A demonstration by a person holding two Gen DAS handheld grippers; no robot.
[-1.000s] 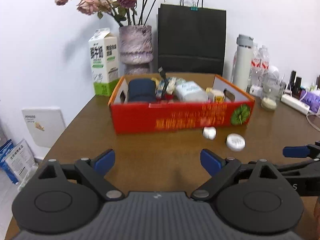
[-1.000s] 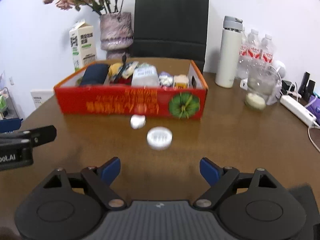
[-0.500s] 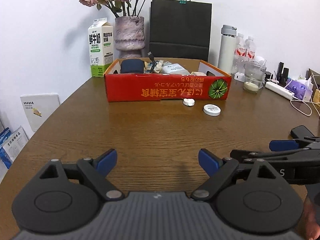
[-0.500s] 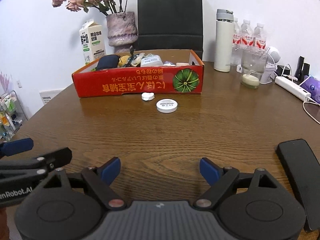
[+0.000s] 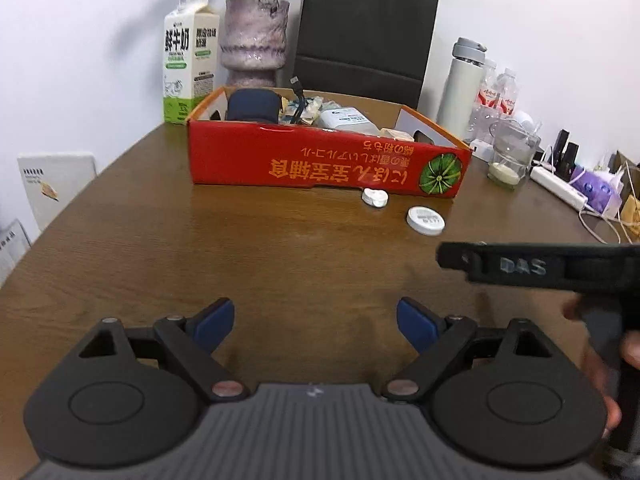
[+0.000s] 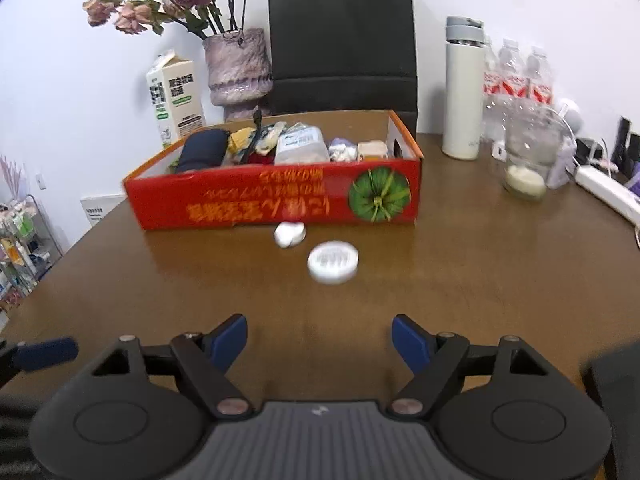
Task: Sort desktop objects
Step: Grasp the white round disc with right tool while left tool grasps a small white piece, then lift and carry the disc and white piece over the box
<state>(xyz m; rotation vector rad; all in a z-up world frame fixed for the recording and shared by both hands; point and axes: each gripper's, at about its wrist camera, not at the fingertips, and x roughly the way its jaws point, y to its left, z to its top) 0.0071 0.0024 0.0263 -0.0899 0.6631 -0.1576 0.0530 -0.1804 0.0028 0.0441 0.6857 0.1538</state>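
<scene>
Your right claw [image 6: 319,340] has just been closing a little, but it is open with nothing between its jaws. The round white tin [image 6: 333,262] lies straight ahead of it on the desk [image 6: 480,280], the small white case [image 6: 290,234] just beyond. Your left claw [image 5: 315,322], also open and empty, sits farther off. The red box [image 6: 280,196] behind them already holds a dark pouch and packets.

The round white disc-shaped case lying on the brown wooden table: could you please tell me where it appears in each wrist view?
Left wrist view: the round white disc-shaped case lies right of centre, below the red cardboard box's right end.
Right wrist view: it lies near the centre, below the box's front wall.
Shared landmark: the green pumpkin picture on the box front, just above the case.
</scene>
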